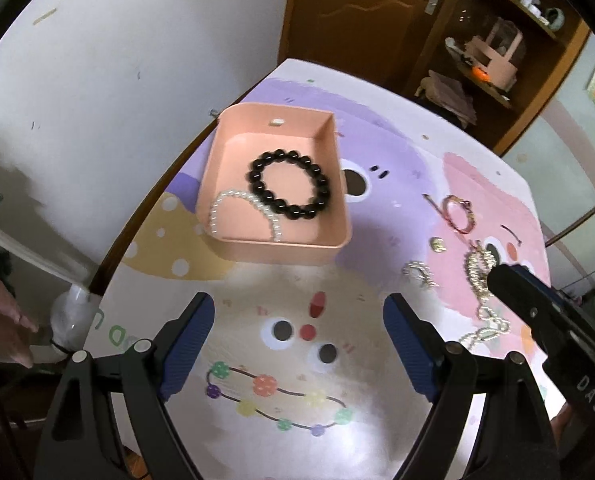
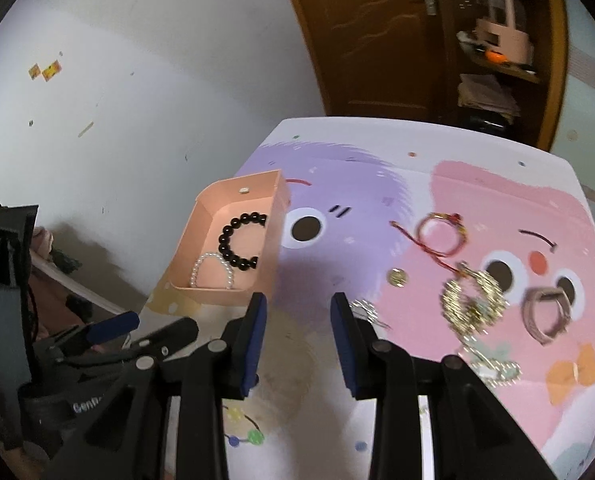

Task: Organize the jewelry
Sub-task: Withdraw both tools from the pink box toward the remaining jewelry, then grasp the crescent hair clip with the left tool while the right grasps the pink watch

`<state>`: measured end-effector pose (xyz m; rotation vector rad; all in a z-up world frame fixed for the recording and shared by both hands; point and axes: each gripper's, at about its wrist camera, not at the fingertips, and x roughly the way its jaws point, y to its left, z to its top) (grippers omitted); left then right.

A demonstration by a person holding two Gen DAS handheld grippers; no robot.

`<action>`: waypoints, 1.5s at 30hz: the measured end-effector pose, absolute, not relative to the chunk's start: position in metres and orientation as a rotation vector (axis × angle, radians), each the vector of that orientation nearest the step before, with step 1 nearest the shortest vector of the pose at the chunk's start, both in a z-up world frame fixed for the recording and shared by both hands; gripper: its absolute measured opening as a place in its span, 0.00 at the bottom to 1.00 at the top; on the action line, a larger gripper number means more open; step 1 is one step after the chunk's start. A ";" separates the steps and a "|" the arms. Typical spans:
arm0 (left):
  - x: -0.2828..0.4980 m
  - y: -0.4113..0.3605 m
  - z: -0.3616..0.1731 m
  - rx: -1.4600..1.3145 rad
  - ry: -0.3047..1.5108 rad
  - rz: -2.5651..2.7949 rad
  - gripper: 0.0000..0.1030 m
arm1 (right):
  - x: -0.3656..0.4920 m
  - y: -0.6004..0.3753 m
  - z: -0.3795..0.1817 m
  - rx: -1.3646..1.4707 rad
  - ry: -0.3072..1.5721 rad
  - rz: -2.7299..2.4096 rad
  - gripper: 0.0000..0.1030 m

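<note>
Both grippers empty above the cartoon-print table mat (image 1: 337,420).
Left gripper (image 1: 299,340) wide, right gripper (image 2: 297,340) narrower; black bead bracelet (image 1: 288,182) and white pearl bracelet (image 1: 243,216) inside peach rectangular tray (image 1: 281,254), frame centre; gold chains (image 2: 471,300) loose, right.

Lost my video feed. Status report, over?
Left gripper and right gripper open, empty. Black bead bracelet and pearl bracelet in pink box. Gold chains loose on mat.

The box (image 1: 273,184) sits on the surface (image 1: 377,420), near its left edge. In the box lie 2 bracelets: the bead bracelet (image 1: 289,184) and, just left of it and touching it, the pearl bracelet (image 1: 243,216). Right of the box, loose on the surface, lie the string bracelet (image 2: 441,234), a coin (image 2: 398,278), a chain pile (image 2: 473,300) and a watch band (image 2: 545,314).
</note>
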<state>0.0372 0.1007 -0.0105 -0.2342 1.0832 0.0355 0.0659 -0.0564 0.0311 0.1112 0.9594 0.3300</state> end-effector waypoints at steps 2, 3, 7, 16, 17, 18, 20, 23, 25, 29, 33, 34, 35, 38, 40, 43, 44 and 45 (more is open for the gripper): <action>0.034 0.093 -0.005 -0.224 1.067 0.025 0.83 | 0.056 -0.068 0.035 0.122 0.943 0.310 0.32; 0.032 0.089 -0.003 -0.214 1.059 0.020 0.85 | 0.050 -0.073 0.038 0.123 0.931 0.296 0.32; 0.027 0.074 0.003 -0.188 1.042 -0.007 0.87 | 0.032 -0.091 0.042 0.131 0.897 0.257 0.33; 0.023 0.037 -0.003 -0.142 1.066 -0.076 0.88 | -0.006 -0.144 0.037 0.142 0.873 0.155 0.34; 0.023 0.033 -0.005 -0.136 1.070 -0.082 0.88 | -0.009 -0.150 0.035 0.144 0.874 0.143 0.34; 0.024 0.029 -0.007 -0.129 1.076 -0.087 0.88 | -0.012 -0.157 0.032 0.145 0.876 0.127 0.35; 0.025 0.022 -0.010 -0.116 1.087 -0.099 0.88 | -0.016 -0.169 0.028 0.156 0.883 0.102 0.37; 0.028 0.011 -0.015 -0.098 1.103 -0.118 0.89 | -0.020 -0.191 0.019 0.198 0.897 0.057 0.38; 0.031 0.004 -0.020 -0.087 1.115 -0.130 0.91 | -0.021 -0.202 0.015 0.224 0.904 0.032 0.38; 0.038 -0.008 -0.027 -0.049 1.120 -0.145 0.91 | -0.017 -0.224 0.007 0.269 0.916 -0.007 0.38; 0.053 -0.022 -0.035 0.042 1.120 -0.220 0.91 | -0.012 -0.234 -0.002 0.283 0.927 -0.026 0.38; 0.059 -0.030 -0.037 0.112 1.114 -0.269 0.91 | -0.011 -0.236 -0.005 0.288 0.931 -0.027 0.38; 0.063 -0.035 -0.038 0.170 1.106 -0.293 0.91 | -0.009 -0.238 -0.007 0.294 0.935 -0.026 0.38; 0.072 -0.050 -0.042 0.340 1.072 -0.382 0.91 | -0.003 -0.242 -0.015 0.307 0.953 -0.020 0.38; 0.077 -0.057 -0.045 0.430 1.056 -0.437 0.91 | 0.001 -0.245 -0.020 0.312 0.963 -0.017 0.38; 0.084 -0.066 -0.052 0.519 1.047 -0.535 0.91 | 0.007 -0.250 -0.026 0.330 0.974 -0.015 0.39; 0.086 -0.068 -0.054 0.526 1.056 -0.560 0.91 | 0.009 -0.253 -0.029 0.348 0.980 -0.012 0.45; 0.090 -0.070 -0.058 0.537 1.068 -0.592 0.91 | 0.011 -0.256 -0.032 0.366 0.991 -0.012 0.51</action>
